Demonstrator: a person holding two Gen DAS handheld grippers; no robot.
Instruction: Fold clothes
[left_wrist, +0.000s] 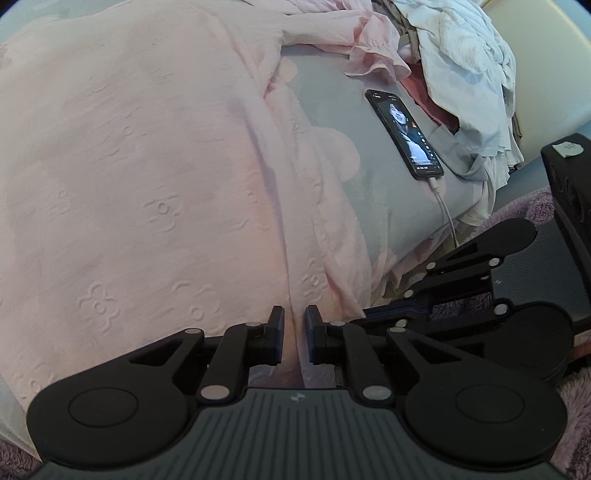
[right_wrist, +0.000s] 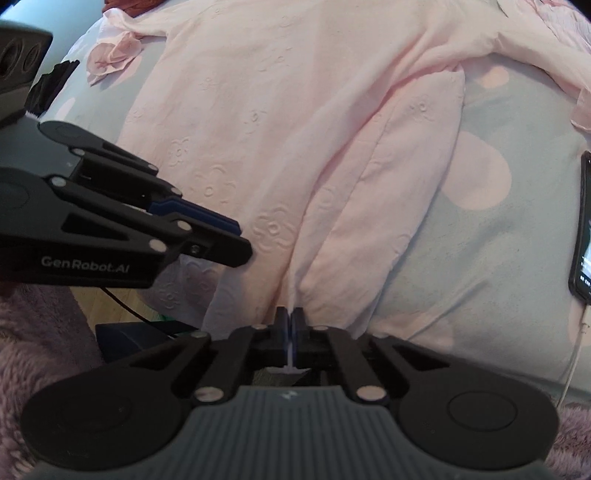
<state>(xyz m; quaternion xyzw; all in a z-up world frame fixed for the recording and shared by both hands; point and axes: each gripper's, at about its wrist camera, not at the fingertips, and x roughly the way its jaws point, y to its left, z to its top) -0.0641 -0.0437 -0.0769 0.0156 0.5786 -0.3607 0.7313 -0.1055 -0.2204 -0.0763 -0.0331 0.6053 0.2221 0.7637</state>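
Hidden first: my pale pink embossed-flower cotton garment runs off the left and top of the left wrist view, so I can't see its far hem or full outline, and its near hem drops behind my own gripper bodies in both views. The black smartphone with a lit screen is whole in the left view, cut by the frame edge in the right one; its white charging cable disappears over the bed edge. The heap of white and grey crumpled clothes at upper right covers something dark red I can't identify. Garment lies spread flat on the light blue bedsheet with pink round blotches, a ruffled cuff just short of the heap. Left gripper sits low at the near hem, fingers pointing across the bed, jaws a narrow gap apart with a fold ridge of pink fabric in line between them; I can't tell whether the pads touch it. Right gripper is just beside it to the right, also aimed along the bed, jaws pressed together on a thin edge of the pink fabric. Fuzzy mauve rug below the bed.
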